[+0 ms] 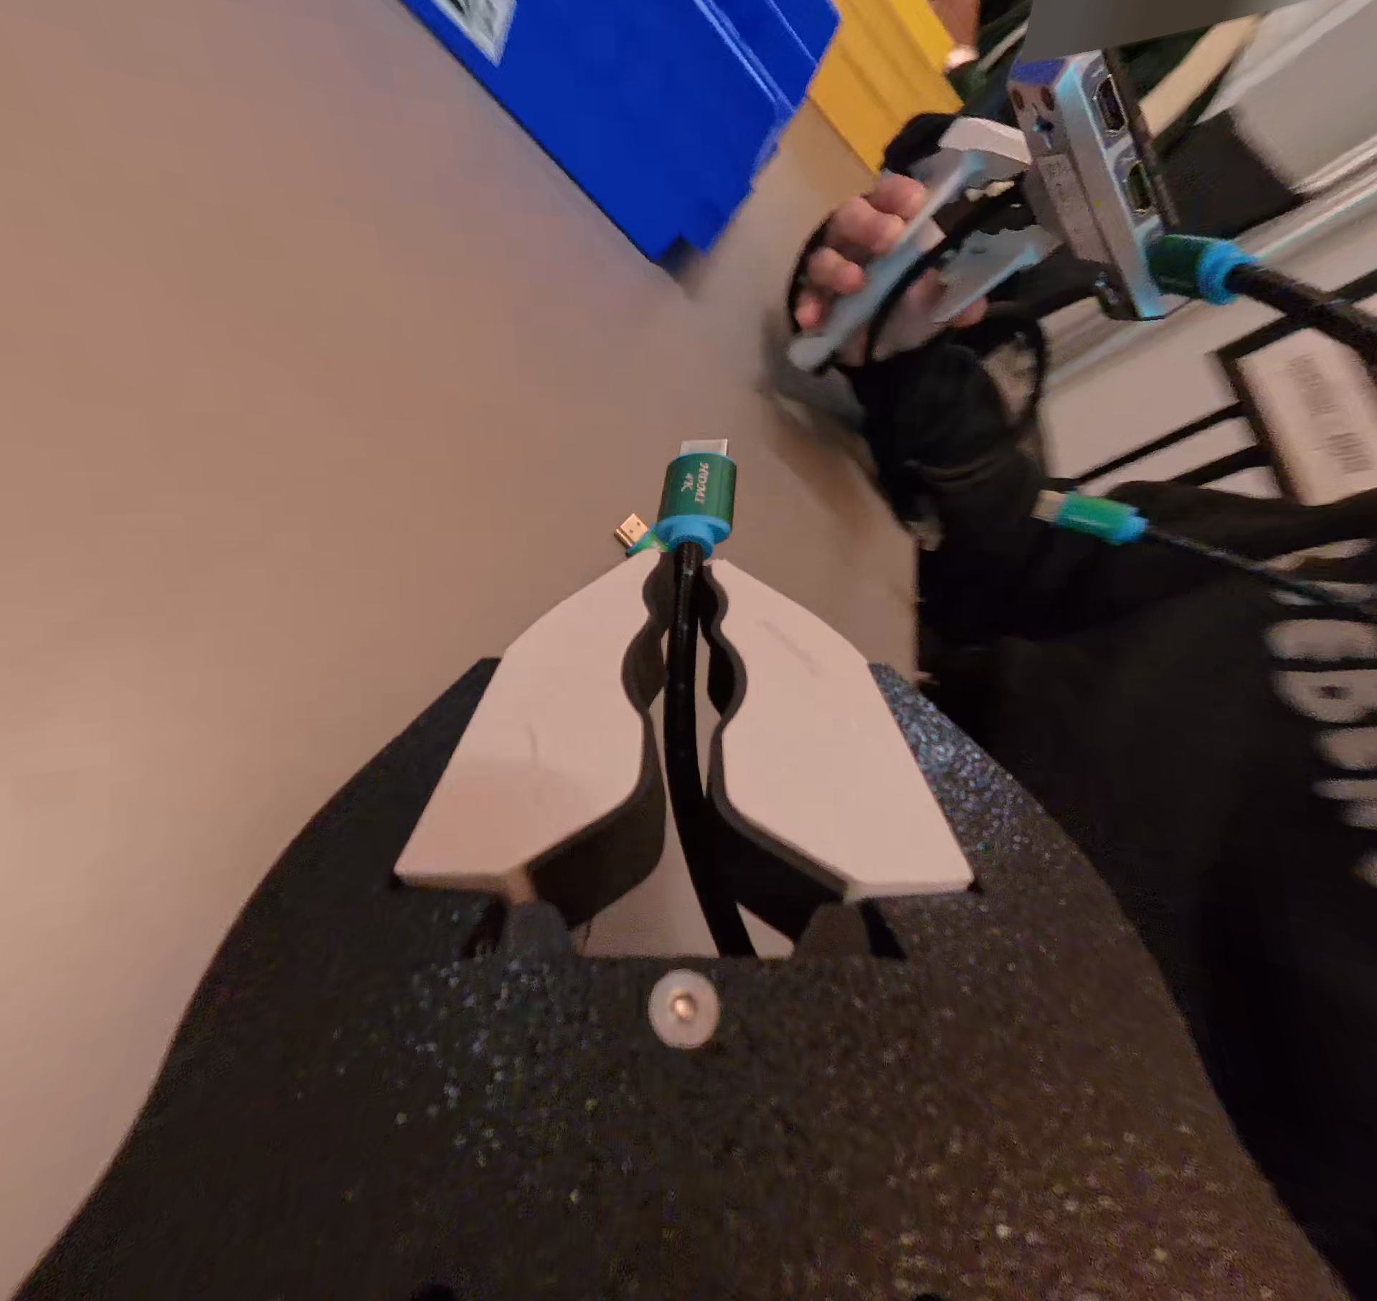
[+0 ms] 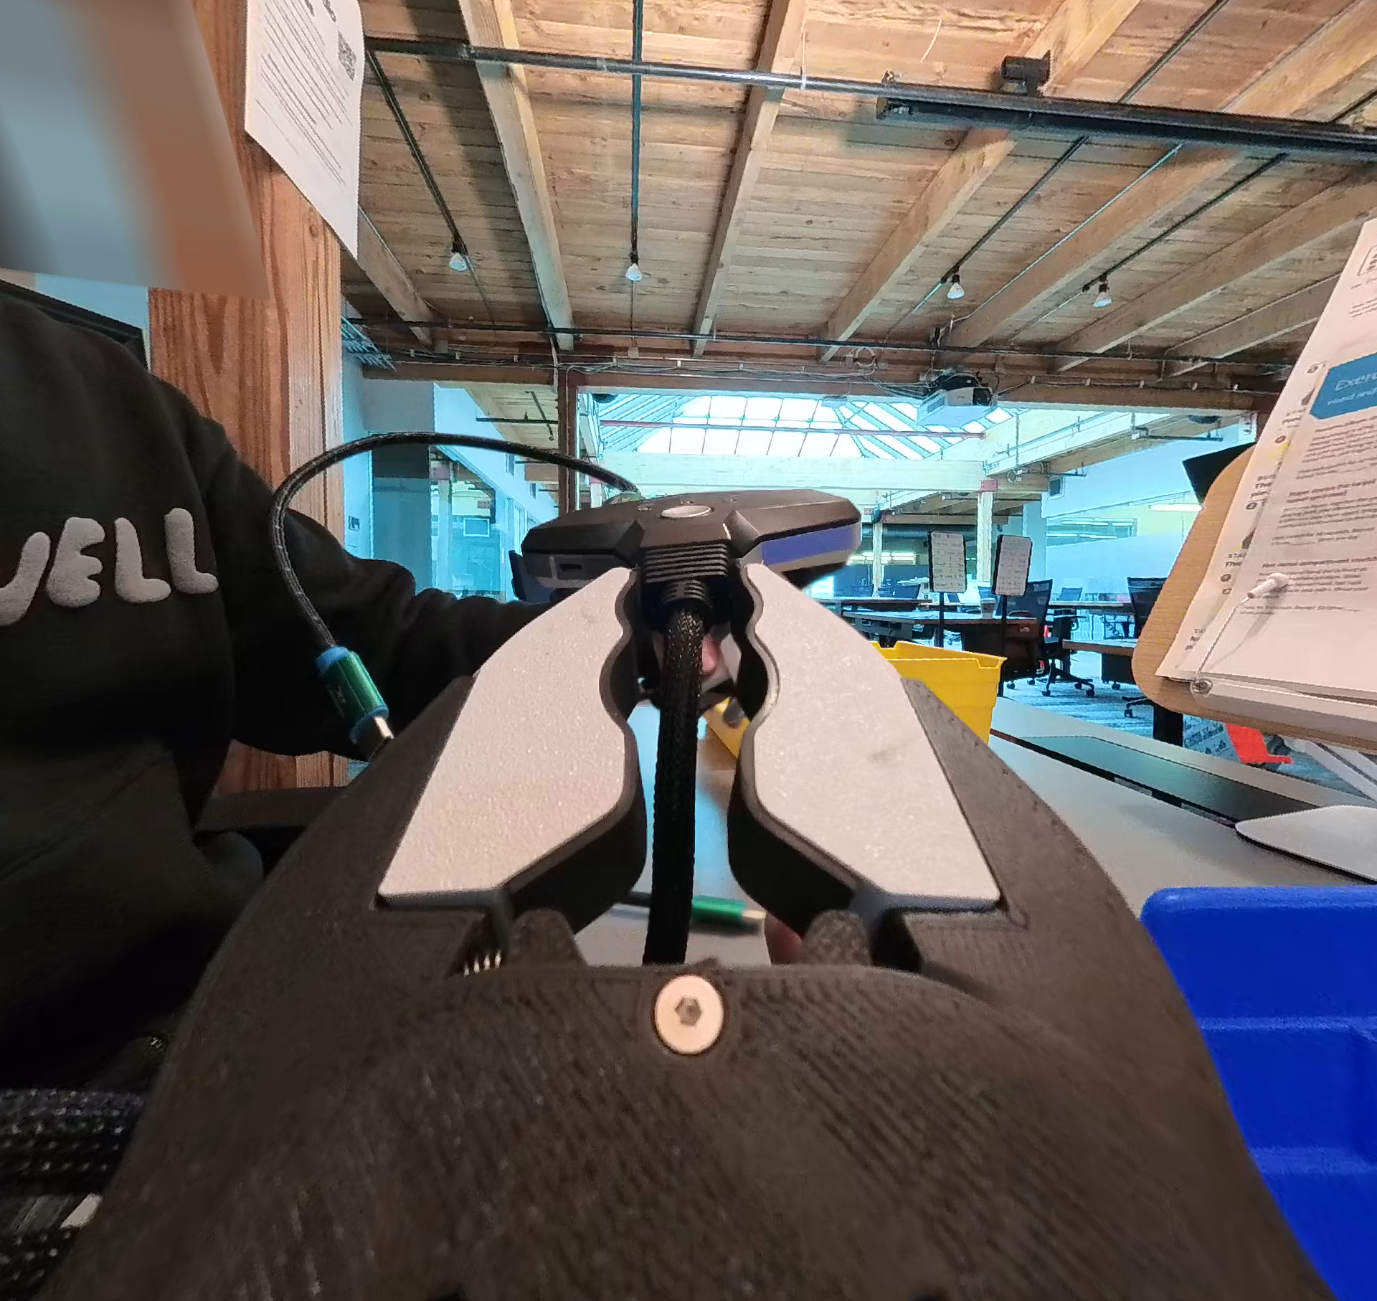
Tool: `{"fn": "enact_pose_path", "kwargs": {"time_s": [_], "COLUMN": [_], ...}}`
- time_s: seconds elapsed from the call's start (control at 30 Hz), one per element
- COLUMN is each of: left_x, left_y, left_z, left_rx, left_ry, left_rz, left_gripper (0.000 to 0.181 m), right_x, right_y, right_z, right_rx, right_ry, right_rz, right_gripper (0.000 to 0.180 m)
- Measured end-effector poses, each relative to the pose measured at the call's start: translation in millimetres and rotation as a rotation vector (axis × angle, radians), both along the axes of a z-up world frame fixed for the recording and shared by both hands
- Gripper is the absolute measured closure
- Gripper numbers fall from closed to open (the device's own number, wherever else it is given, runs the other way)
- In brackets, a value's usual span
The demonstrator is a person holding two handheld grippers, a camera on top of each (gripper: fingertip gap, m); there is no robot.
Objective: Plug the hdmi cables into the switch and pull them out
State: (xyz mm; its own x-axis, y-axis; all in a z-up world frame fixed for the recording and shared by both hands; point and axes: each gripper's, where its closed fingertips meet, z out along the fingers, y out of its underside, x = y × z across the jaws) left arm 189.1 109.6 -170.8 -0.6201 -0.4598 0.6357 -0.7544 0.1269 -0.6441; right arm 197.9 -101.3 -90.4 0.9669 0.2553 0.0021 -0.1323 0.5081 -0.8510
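My left gripper (image 1: 689, 566) is shut on the black cable just behind a green HDMI plug (image 1: 697, 489), whose metal tip points forward above the table. A second plug's gold tip (image 1: 632, 529) shows just behind it. Up right, the silver switch (image 1: 1095, 177) hangs in the air with a green plug (image 1: 1185, 267) seated in it and two empty ports showing. My right gripper (image 2: 685, 587) is shut on the switch's own black braided cable (image 2: 674, 744) at its strain relief, holding the switch (image 2: 693, 527) up. A loose green plug (image 2: 350, 691) dangles on a looped cable at left.
Blue bin (image 1: 596, 73) and yellow bin (image 1: 872, 51) stand on the beige table (image 1: 223, 445). In the right wrist view the blue bin (image 2: 1281, 1042) is close at lower right and a clipboard with papers (image 2: 1267, 520) at right. A person's black sweatshirt (image 2: 97, 594) fills the left. Another green plug (image 2: 719, 911) lies on the table.
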Motion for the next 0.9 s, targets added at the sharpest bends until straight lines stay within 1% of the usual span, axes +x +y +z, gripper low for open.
{"fn": "enact_pose_path", "kwargs": {"time_s": [0.07,0.13,0.27,0.37,0.47,0.57,0.63,0.77,0.9], "left_x": [10,19,26,18,8,-8,-16,-22,-20], "left_y": [5,10,11,6,-10,-38,-54,-79,-88], "left_z": [12,21,54,80,92,94,95,99,100], "left_rx": [0.073,0.144,0.177,0.31,0.497,0.588,0.618,0.584,0.585], "left_ry": [-0.169,-0.256,-0.458,-0.694,-0.805,-0.838,-0.84,-0.822,-0.83], "left_rz": [0.035,0.088,0.136,0.066,-0.008,-0.131,-0.18,-0.231,-0.227], "left_gripper": [0.174,0.174,0.175,0.175,0.174,0.175,0.174,0.174,0.174], "right_x": [0,0,0,-1,-4,-7,-10,-17,-18], "right_y": [1,1,3,5,8,11,11,13,15], "right_z": [0,-1,-3,-5,-5,-7,-7,-8,-8], "right_rx": [-0.003,-0.005,-0.023,-0.04,-0.048,-0.06,-0.059,-0.065,-0.071], "right_ry": [-0.001,0.0,-0.002,-0.009,-0.019,-0.026,-0.032,-0.041,-0.039], "right_rz": [0.0,0.001,-0.002,-0.002,0.014,0.031,0.046,0.083,0.091], "right_gripper": [0.157,0.157,0.157,0.157,0.157,0.157,0.157,0.157,0.157]}}
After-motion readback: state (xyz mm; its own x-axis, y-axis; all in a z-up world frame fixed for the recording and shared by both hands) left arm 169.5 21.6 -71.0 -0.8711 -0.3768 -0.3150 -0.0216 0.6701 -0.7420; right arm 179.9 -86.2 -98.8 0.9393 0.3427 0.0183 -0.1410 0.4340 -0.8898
